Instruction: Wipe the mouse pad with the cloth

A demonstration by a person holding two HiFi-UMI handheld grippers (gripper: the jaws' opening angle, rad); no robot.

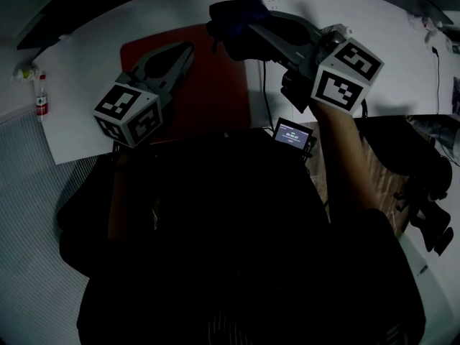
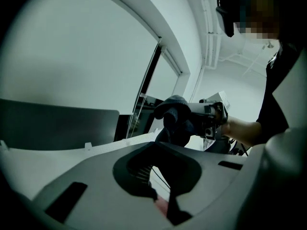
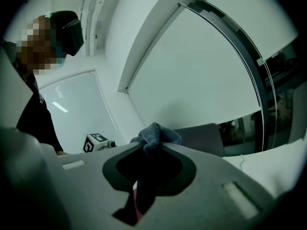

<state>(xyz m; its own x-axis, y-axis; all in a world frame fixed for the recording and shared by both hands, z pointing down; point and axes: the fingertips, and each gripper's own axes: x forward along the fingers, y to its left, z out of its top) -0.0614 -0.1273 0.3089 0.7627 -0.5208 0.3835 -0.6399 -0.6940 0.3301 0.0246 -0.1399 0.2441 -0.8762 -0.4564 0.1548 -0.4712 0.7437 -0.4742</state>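
The right gripper [image 1: 248, 31] is clamped on the dark cloth [image 1: 231, 19] at the far right edge of the red mouse pad [image 1: 205, 95]. The left gripper [image 1: 188, 49], jaws together and empty, hovers over the pad's left. Best to lower the cloth flat, press lightly and sweep in overlapping strokes.

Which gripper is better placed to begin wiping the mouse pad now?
Right. The right gripper is shut on the cloth, over the far edge of the red mouse pad; the left gripper holds nothing.
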